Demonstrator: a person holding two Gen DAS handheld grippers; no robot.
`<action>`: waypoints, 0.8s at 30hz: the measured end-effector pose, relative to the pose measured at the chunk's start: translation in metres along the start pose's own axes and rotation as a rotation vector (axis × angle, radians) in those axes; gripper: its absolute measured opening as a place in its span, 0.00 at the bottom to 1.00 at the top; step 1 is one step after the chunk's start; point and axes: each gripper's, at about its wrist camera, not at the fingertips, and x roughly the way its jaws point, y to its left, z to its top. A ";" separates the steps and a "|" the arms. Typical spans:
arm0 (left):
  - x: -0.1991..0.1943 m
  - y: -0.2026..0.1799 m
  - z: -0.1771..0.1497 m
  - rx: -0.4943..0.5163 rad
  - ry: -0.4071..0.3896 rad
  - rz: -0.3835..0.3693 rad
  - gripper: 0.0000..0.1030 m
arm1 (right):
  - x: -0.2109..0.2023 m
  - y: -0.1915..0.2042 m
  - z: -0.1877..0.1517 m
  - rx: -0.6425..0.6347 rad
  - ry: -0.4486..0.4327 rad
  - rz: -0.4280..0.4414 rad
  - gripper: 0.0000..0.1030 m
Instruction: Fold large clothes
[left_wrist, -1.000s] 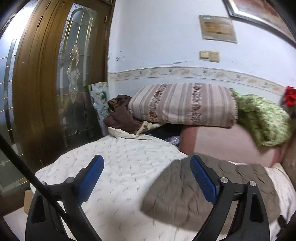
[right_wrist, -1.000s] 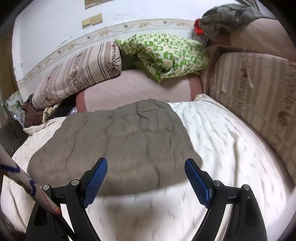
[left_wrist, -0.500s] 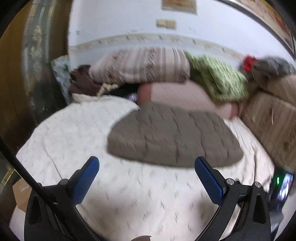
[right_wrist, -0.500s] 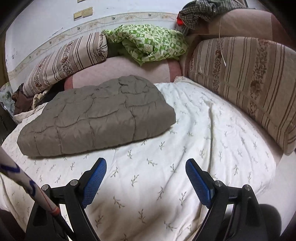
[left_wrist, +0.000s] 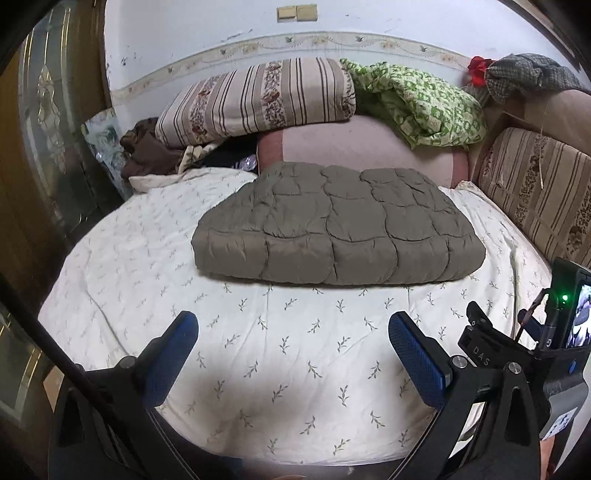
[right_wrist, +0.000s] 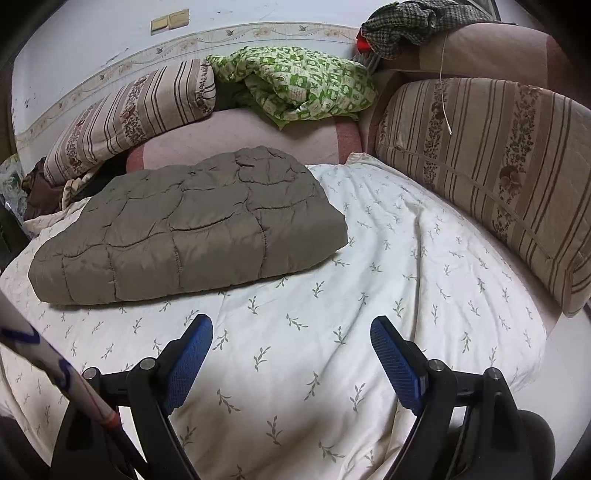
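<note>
The quilted coat (left_wrist: 336, 225) is taupe-grey, stitched in puffy squares. The bedspread (left_wrist: 295, 354) under it is cream with small olive sprigs. A striped beige pillow (left_wrist: 258, 99) carries brown floral bands; the crumpled blanket (left_wrist: 417, 99) is green-and-white checked. The gripper pads (right_wrist: 188, 362) are blue on black arms.

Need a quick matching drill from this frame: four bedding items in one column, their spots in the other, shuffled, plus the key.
Things:
1. grey-brown quilted garment
2. green patterned blanket
3. striped pillow
4. checked grey cloth

Places:
A. bunched on the pink cushion at the back
B. draped on top of the sofa back
C. folded flat on the white leaf-print sheet
D. against the wall, left of the green blanket

Pairs: 1-C, 2-A, 3-D, 4-B
</note>
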 end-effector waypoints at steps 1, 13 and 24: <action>0.003 0.000 0.000 -0.002 0.009 0.007 1.00 | 0.000 0.000 0.000 0.000 0.003 0.000 0.88; 0.014 0.006 -0.002 0.004 0.061 -0.012 0.99 | 0.009 0.011 -0.004 -0.053 0.037 -0.013 0.88; 0.025 0.005 -0.008 0.017 0.107 -0.046 0.99 | 0.015 0.016 -0.007 -0.069 0.043 -0.038 0.88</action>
